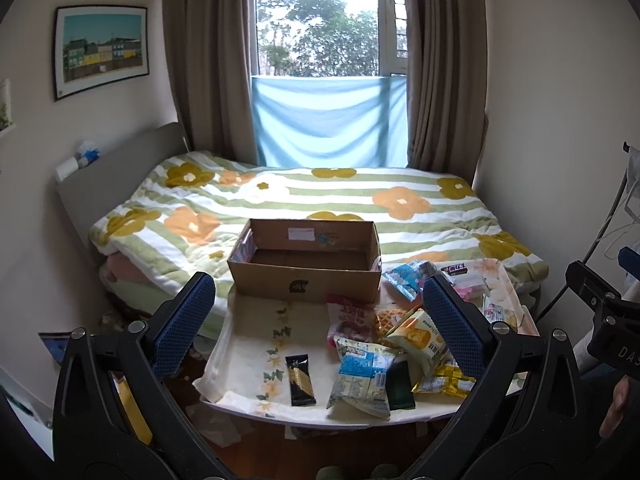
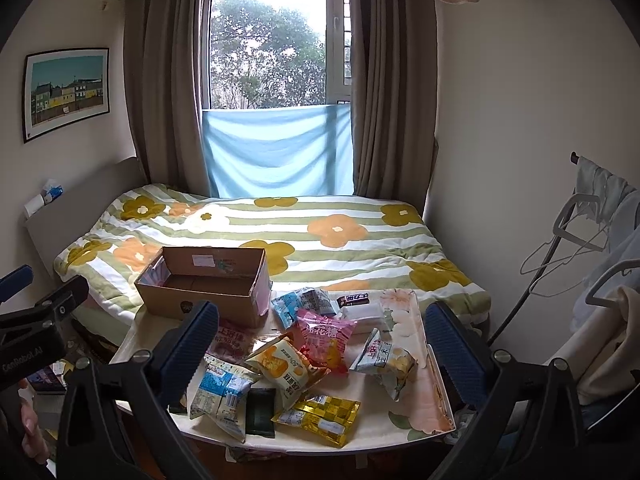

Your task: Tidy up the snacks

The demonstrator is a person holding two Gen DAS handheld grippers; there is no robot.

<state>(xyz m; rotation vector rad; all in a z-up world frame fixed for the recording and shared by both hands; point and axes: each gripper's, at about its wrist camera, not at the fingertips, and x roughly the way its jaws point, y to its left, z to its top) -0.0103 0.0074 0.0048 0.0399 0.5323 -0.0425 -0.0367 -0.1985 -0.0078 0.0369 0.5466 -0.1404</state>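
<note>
While both my claws hang wide apart holding nothing, left claw (image 1: 318, 320) and right claw (image 2: 322, 344), the snacks (image 2: 280, 368) sit scattered on the table (image 2: 400, 408), right of the empty cardboard box (image 2: 208, 286).

Soft daylight from the window (image 1: 316, 20), blown-out sky, fisheye-bent dark edges.
</note>
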